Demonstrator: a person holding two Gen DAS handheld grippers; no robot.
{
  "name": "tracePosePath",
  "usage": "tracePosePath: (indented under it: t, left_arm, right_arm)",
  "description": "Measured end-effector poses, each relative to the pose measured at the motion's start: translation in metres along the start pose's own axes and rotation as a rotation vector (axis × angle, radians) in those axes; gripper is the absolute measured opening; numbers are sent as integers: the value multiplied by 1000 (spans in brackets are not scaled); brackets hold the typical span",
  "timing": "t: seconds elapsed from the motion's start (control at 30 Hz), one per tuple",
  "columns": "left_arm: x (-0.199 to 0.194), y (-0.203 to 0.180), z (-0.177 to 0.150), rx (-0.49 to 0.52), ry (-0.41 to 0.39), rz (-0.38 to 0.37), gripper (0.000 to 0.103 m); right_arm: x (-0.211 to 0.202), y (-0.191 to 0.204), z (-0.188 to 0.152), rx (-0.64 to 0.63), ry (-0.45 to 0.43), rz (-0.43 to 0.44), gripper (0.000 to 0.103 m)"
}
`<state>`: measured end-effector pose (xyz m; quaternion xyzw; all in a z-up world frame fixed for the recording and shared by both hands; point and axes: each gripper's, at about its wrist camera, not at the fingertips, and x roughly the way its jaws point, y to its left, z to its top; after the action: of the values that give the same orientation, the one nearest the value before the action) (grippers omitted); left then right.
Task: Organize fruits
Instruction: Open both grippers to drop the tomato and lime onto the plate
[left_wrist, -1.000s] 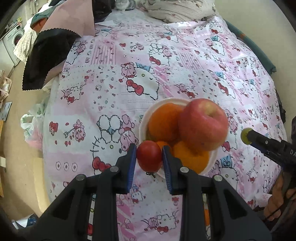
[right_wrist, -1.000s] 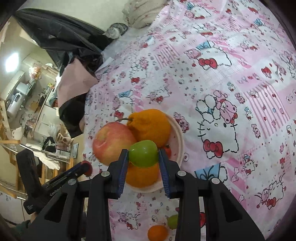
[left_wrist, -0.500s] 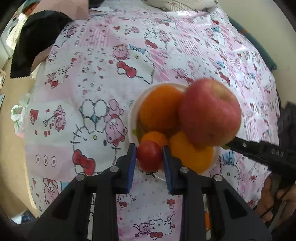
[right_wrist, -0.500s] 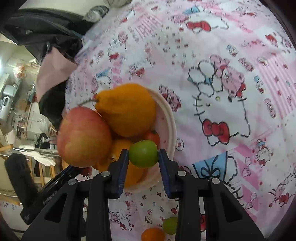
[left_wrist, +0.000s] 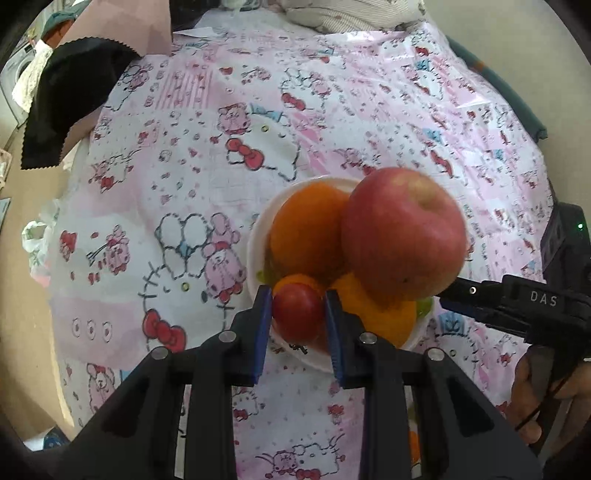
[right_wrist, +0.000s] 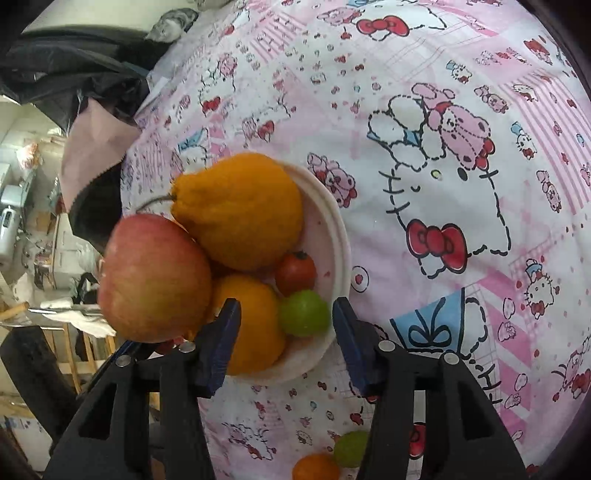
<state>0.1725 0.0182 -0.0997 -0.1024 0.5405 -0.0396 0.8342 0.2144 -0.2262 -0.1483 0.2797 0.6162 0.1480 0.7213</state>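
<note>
A white bowl (left_wrist: 255, 258) (right_wrist: 338, 236) holds a red apple (left_wrist: 404, 236) (right_wrist: 153, 277), a large knobbly orange (right_wrist: 240, 210) (left_wrist: 308, 229), a smaller orange (right_wrist: 249, 328) (left_wrist: 376, 314) and a red tomato (right_wrist: 295, 271). My left gripper (left_wrist: 297, 314) is shut on a small red tomato (left_wrist: 297, 312) over the bowl's near rim. My right gripper (right_wrist: 286, 332) is open; a green fruit (right_wrist: 303, 313) lies in the bowl between its fingers, touching neither.
The bowl stands on a pink cartoon-print cloth (left_wrist: 221, 166) (right_wrist: 443, 110). A green fruit (right_wrist: 349, 448) and a small orange (right_wrist: 316, 467) lie on the cloth near my right gripper. Dark and pink fabric (left_wrist: 74, 92) hangs at the table's far left corner.
My right gripper has opened and let the green fruit go into the bowl. Both grippers have moved closer to the bowl. The left still holds the red tomato.
</note>
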Motion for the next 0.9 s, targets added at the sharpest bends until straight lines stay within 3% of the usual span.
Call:
tracePosePath:
  t: [0.23,0.37,0.43,0.5,0.6,0.9]
  left_arm:
    - [8,-17,2,73,-17,6,25]
    - [11,-17,4,63,-17,16,25]
    - [13,-16,5,49,0,22,29]
    - [15,-13,5,32,11,34,43]
    - [15,-3,3,-11,26,8,55]
    - [3,5,-2,-23,-1,-18,62]
  right_arm:
    - [-9,-4,-3,13,-14,6,55]
    - [-11,-6,-4,10,-17,-1,55]
    - [-12,-5,-3,10,-20,2,55]
    - [-12,-4,-3,5,-20,2,55]
    - [-11,1,-3,-9,-14,5,55]
    - [-8,8,-4,-34,-11,1,55]
